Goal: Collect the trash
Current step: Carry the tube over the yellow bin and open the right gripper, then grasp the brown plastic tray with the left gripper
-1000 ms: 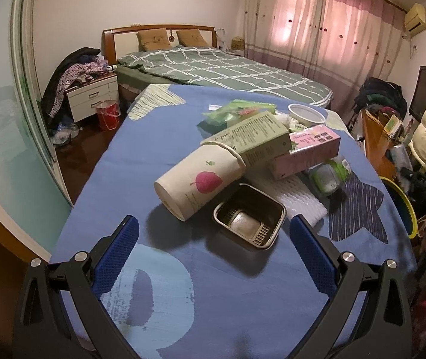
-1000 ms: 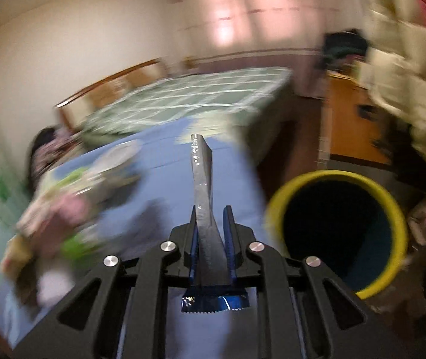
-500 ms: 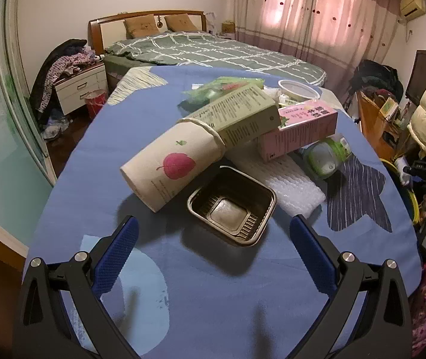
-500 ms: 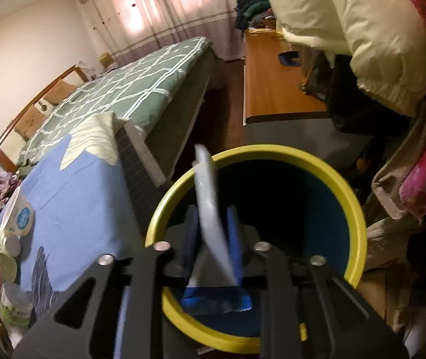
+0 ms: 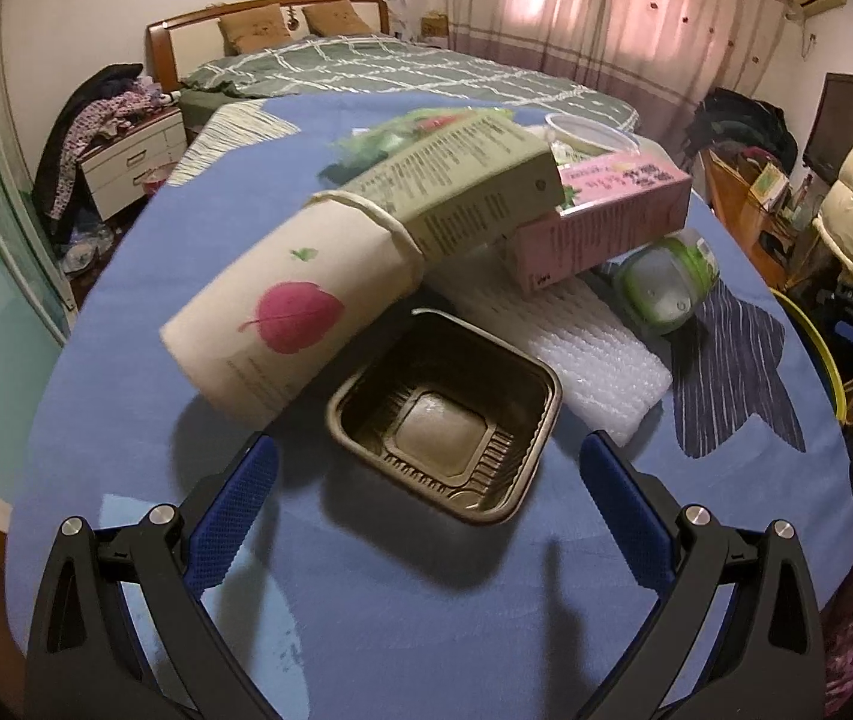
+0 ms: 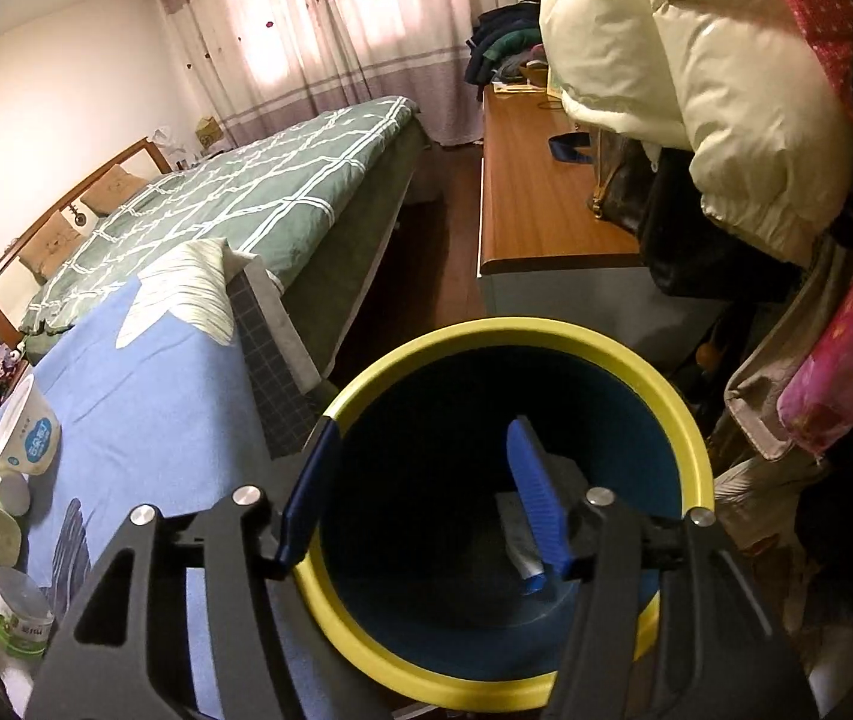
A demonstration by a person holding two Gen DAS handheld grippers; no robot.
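Observation:
My left gripper (image 5: 426, 450) is open and empty, its jaws standing on either side of a brown plastic tray (image 5: 444, 414) on the blue table cloth (image 5: 126, 360). Behind the tray lie a paper cup with a pink leaf (image 5: 288, 324), a green carton (image 5: 462, 186), a pink carton (image 5: 606, 210), white foam wrap (image 5: 582, 336) and a green-lidded tub (image 5: 666, 282). My right gripper (image 6: 420, 474) is open and empty over the yellow-rimmed blue bin (image 6: 606, 360). A flat tube (image 6: 516, 540) lies at the bin's bottom.
The bin stands on the floor off the table's right edge, its rim showing in the left wrist view (image 5: 816, 348). A wooden desk (image 6: 534, 192) with coats and a green bed (image 6: 246, 198) lie beyond. A white yoghurt cup (image 6: 24, 432) lies on the table.
My right gripper swung from over the table to above the bin, opened and let the flat tube drop into it. My left gripper moved closer to the brown tray.

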